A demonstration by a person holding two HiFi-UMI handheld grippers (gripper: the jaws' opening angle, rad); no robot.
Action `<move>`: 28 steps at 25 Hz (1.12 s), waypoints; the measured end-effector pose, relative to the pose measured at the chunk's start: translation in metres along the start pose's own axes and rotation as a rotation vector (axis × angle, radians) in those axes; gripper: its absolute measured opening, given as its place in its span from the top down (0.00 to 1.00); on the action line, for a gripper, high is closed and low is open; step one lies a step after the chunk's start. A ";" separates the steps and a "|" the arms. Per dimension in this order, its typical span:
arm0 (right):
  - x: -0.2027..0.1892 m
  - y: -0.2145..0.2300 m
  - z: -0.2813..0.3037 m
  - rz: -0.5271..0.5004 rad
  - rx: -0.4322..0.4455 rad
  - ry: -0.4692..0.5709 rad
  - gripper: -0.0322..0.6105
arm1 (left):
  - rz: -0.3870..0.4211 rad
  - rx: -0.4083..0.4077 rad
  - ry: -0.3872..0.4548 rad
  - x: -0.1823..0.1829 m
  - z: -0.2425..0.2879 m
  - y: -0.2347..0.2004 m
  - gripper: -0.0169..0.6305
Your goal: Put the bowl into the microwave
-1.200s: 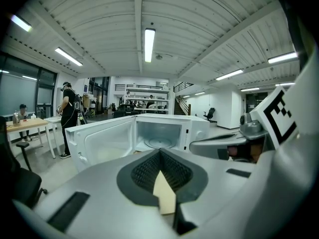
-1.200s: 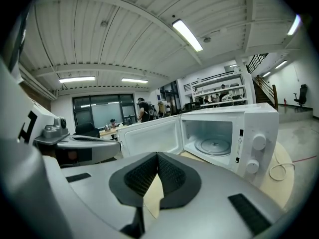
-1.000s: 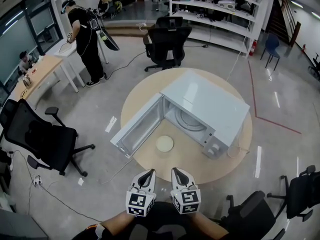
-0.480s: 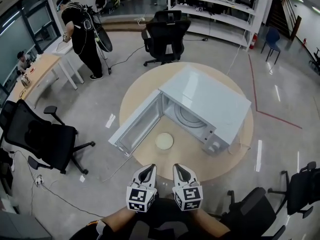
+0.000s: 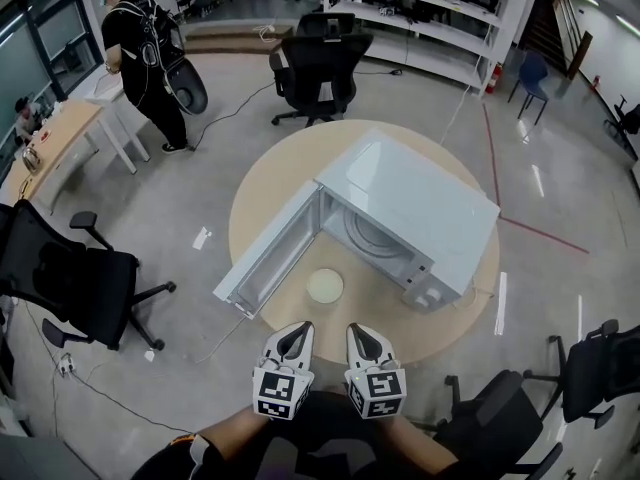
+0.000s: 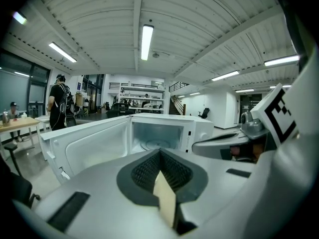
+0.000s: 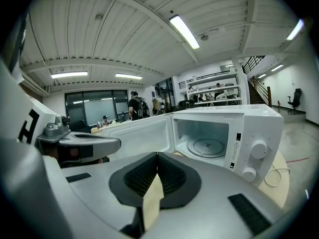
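A shallow cream bowl (image 5: 325,286) rests on the round wooden table (image 5: 280,173), just in front of the white microwave (image 5: 415,203). The microwave's door (image 5: 268,253) hangs wide open to the left and its glass turntable (image 5: 375,236) is bare. My left gripper (image 5: 297,331) and right gripper (image 5: 357,330) are side by side close to my body, off the table's near edge and short of the bowl. Both are shut with nothing in them. The left gripper view shows its gripper (image 6: 160,152) facing the open cavity (image 6: 158,136), as does the right gripper (image 7: 157,156) in its own view. Neither gripper view shows the bowl.
Black office chairs stand at the left (image 5: 70,273), behind the table (image 5: 315,68) and at the lower right (image 5: 500,423). A person (image 5: 140,53) stands by a wooden desk (image 5: 55,143) at the far left. White shelving (image 5: 420,18) lines the back. A cable (image 5: 225,338) trails on the floor.
The head view has shifted slightly, so the table and microwave sit a bit further left. Both grippers stay shut, side by side near my body. The standing person has stepped a little.
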State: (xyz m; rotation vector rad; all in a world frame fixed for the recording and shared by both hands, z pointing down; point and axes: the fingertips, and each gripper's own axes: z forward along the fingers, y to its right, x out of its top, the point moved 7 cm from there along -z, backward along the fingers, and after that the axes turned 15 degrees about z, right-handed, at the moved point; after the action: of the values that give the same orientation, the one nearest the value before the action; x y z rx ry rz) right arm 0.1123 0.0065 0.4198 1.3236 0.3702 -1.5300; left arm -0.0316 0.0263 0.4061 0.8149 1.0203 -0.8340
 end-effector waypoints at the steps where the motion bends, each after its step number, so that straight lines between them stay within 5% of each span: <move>1: 0.000 -0.001 0.004 0.000 -0.006 -0.003 0.93 | 0.001 -0.003 0.002 0.000 0.001 -0.004 0.90; 28: 0.021 -0.033 0.077 -0.048 -0.210 -0.032 0.93 | -0.060 -0.184 0.080 -0.019 0.046 -0.091 0.90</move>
State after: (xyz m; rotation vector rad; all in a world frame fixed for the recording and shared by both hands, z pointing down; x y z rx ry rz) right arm 0.0461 -0.0484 0.4155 1.1323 0.5305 -1.5059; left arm -0.0991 -0.0510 0.4218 0.6681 1.1786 -0.7504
